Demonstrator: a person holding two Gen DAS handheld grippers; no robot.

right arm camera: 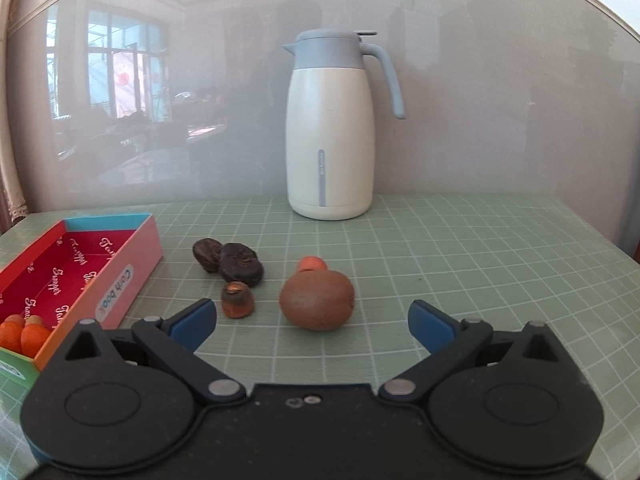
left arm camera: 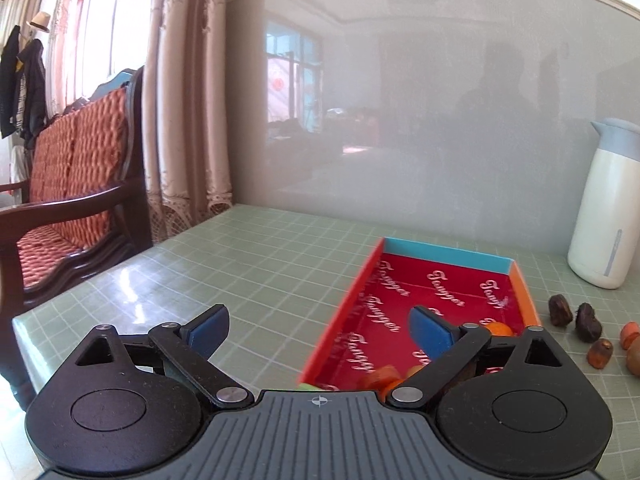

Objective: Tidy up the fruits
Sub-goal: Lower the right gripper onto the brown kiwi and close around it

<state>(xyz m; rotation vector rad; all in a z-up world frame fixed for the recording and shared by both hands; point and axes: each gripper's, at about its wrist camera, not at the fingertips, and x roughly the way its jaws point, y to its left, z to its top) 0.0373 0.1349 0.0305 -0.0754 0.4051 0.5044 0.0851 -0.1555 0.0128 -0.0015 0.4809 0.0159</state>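
While spread wide over the pale green gridded table mat (left arm camera: 260, 256), left gripper (left arm camera: 320, 330) released, blue pads (left arm camera: 208, 330) apart with nothing between them. No earlier picture to compare. Below and ahead of its right pad: long shallow cardboard box with red printed floor, orange side walls and blue far wall (left arm camera: 440, 250), lying lengthwise away from the camera. Inside at the near end, several small orange fruits (left arm camera: 384, 376), partly hidden behind the gripper's body.

Right of the box, on the mat: two dark brown wrinkled dried fruits (right arm camera: 228, 260) touching each other, a small amber-brown fruit (right arm camera: 238, 300) just near of them, a fuzzy brown kiwi (right arm camera: 316, 300) further right, and a small orange fruit (right arm camera: 312, 263) just behind the kiwi, touching or nearly so.

Right gripper (right arm camera: 312, 322) likewise released, pads wide apart, holding nothing; kiwi just beyond the gap between the fingertips, slightly left of centre, not touched.

At the far edge against the grey glossy wall panel (right arm camera: 480, 100): tall cream insulated jug with grey-blue lid and handle (right arm camera: 330, 128), upright. Far left, beyond the table: wooden armchair with red patterned cushions (left arm camera: 76, 184) beside beige curtains (left arm camera: 188, 100).
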